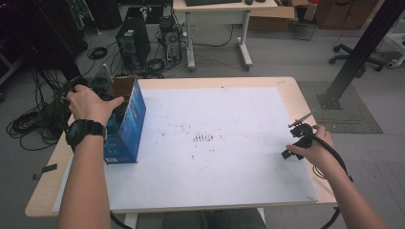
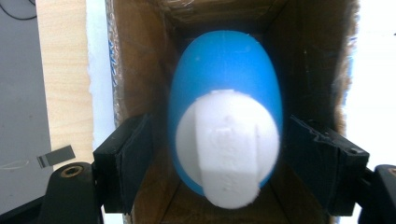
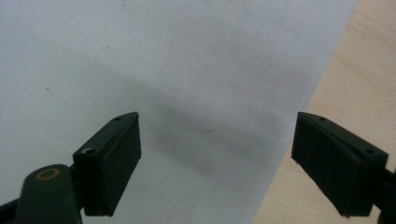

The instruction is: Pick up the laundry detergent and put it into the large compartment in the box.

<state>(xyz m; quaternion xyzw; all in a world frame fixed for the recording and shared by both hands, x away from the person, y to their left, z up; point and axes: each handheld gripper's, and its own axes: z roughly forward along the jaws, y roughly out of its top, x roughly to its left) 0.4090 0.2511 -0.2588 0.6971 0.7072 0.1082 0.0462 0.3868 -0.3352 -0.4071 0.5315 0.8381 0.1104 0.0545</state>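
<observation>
Left gripper view is showing the left tongs (image 2: 224, 172) reaching into the cardboard box (image 2: 140, 70), half-open jaws straddling the blue egg-shaped object (image 2: 224, 70) without clearly gripping; right tongs (image 3: 217, 163) are idling wide open, empty, over the worktop (image 3: 345, 93).

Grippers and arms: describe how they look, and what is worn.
Both grippers, left and right, have blocky black jaws with small screw holes and a brass-ringed hole. A black cable trails from the right one. A black wristwatch on the left wrist; no sleeves.
</observation>
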